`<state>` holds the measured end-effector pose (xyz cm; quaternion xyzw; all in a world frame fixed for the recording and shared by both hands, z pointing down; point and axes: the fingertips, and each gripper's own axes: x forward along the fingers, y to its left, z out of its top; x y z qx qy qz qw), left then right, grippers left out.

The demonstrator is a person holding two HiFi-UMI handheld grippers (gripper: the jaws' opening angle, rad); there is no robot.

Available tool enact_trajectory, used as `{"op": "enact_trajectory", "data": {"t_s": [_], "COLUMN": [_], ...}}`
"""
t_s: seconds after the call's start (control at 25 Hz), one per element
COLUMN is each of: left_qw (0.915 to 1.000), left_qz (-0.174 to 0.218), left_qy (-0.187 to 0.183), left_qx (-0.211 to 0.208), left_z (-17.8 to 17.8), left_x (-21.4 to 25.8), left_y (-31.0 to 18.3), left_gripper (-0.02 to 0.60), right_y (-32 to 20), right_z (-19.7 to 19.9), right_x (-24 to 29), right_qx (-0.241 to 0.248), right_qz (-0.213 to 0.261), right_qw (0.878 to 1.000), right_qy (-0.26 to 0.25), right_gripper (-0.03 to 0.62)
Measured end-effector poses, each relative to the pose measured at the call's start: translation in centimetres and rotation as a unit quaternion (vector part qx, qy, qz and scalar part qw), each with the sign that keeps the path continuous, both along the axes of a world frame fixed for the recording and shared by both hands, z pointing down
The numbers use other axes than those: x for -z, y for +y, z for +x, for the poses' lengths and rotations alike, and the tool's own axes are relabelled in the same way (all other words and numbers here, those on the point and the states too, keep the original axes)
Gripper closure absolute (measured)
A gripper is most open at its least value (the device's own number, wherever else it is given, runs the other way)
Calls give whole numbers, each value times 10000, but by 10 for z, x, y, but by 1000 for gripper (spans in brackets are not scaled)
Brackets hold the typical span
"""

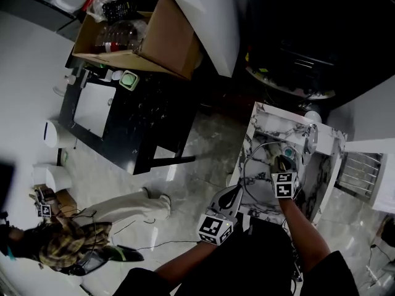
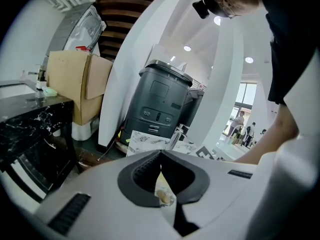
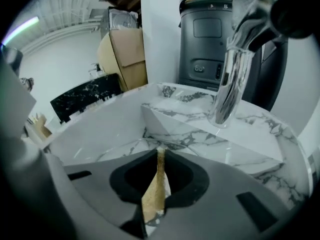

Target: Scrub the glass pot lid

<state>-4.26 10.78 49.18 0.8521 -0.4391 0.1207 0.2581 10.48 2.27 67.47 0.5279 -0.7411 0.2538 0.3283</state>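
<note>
The glass pot lid (image 1: 262, 172) lies in the marble sink (image 1: 265, 119), its dark knob (image 1: 282, 163) close to my right gripper (image 1: 282, 172). That gripper is shut on a thin tan scrub pad (image 3: 156, 186), seen edge-on, just above the lid's rim (image 3: 131, 145). My left gripper (image 1: 236, 194) reaches in from the sink's near left edge to the lid's rim. Its jaws are shut in the left gripper view (image 2: 161, 156), pinching a thin pale edge (image 2: 163, 191) that looks like the lid's rim.
A chrome faucet (image 3: 235, 59) hangs over the basin's right side. A dark bin (image 2: 160, 101) stands behind the sink. A black marble table (image 1: 133, 119) and a cardboard box (image 1: 157, 39) are to the left. A person (image 1: 92, 233) sits on the floor nearby.
</note>
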Motion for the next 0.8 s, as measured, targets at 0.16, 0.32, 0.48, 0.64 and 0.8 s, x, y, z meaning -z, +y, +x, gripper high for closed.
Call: {"op": "enact_trajectory", "data": {"t_s": [0.16, 0.32, 0.48, 0.64, 0.8], "left_qw": [9999, 9993, 9979, 9943, 9899], "left_qz": [146, 316, 500, 781, 1172], "left_qy": [1, -43, -8, 76, 126], "left_qx": [-62, -199, -413, -725, -784], "left_z": [8, 17, 34, 62, 77], "left_x": [10, 25, 42, 76, 127], "left_y": [-3, -9, -20, -26, -35], "left_gripper": [566, 566, 566, 566, 566], "right_y": [26, 56, 71, 79, 84], "right_z": [-9, -9, 3, 31, 64], "right_x": [53, 120, 192, 253, 304], "right_qx": [2, -158, -297, -633, -1057], "right_qz": [299, 656, 1200, 1757, 2248], "right_qw": [9982, 9924, 9853, 9760, 9631], "right_qy": [-519, -1026, -1180, -1119, -1038], "right_gripper": [533, 534, 533, 534, 534]}}
